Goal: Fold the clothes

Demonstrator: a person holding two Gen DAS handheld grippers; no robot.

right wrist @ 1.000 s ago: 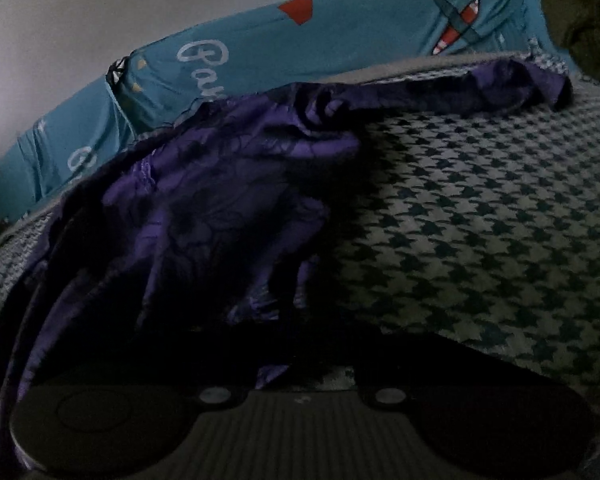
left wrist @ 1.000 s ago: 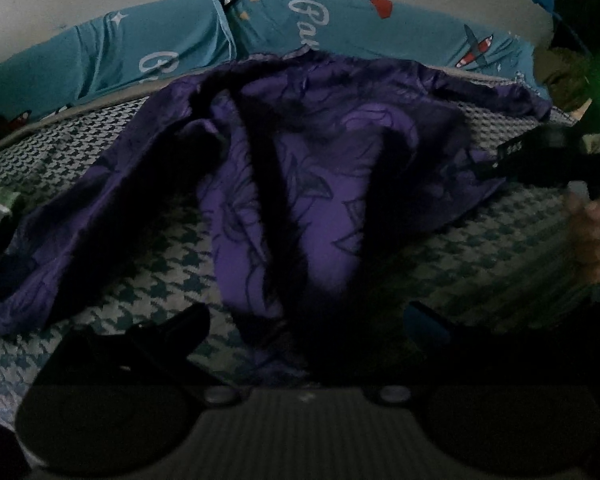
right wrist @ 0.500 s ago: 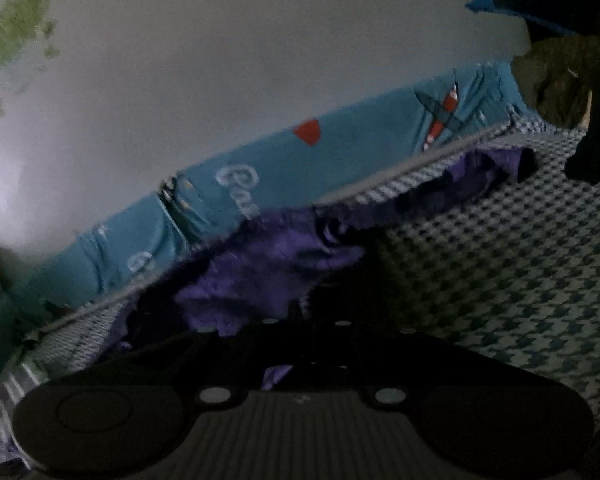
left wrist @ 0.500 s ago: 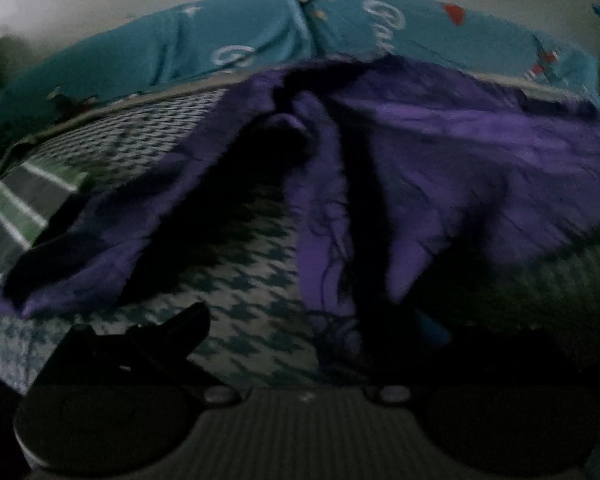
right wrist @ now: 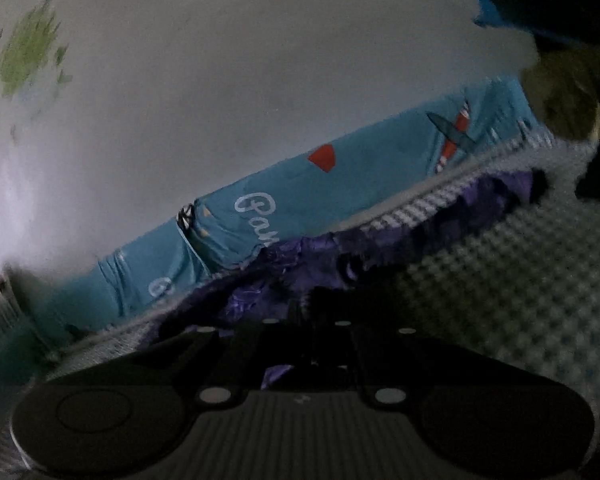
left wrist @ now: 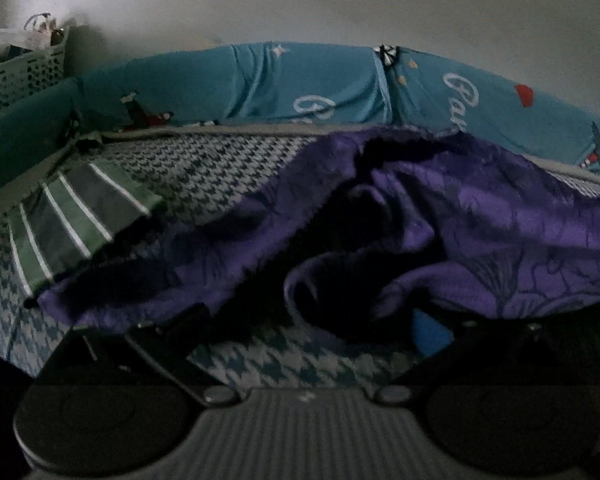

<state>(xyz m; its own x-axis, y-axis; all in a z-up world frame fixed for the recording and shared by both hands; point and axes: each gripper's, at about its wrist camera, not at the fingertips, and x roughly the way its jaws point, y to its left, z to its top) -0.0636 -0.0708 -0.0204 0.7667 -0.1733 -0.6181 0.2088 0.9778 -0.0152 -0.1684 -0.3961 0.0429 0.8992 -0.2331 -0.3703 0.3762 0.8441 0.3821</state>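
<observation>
Houndstooth bed (left wrist: 204, 168): your right hand-held gripper (right wrist: 306, 344) clamped tight on purple patterned satin garment (left wrist: 480, 232); left hand-held gripper (left wrist: 300, 336) gapes empty, cloth directly ahead, stretching rightward.

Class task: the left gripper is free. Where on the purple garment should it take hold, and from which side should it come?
Probably the near-left edge of the purple garment, which lies thin and flat on the houndstooth sheet beside the striped cloth. Come in low from the near side with the left gripper, one finger sliding under the hem. The bunched folds in the middle are thick and shadowed, so a pinch there would catch several layers.
</observation>
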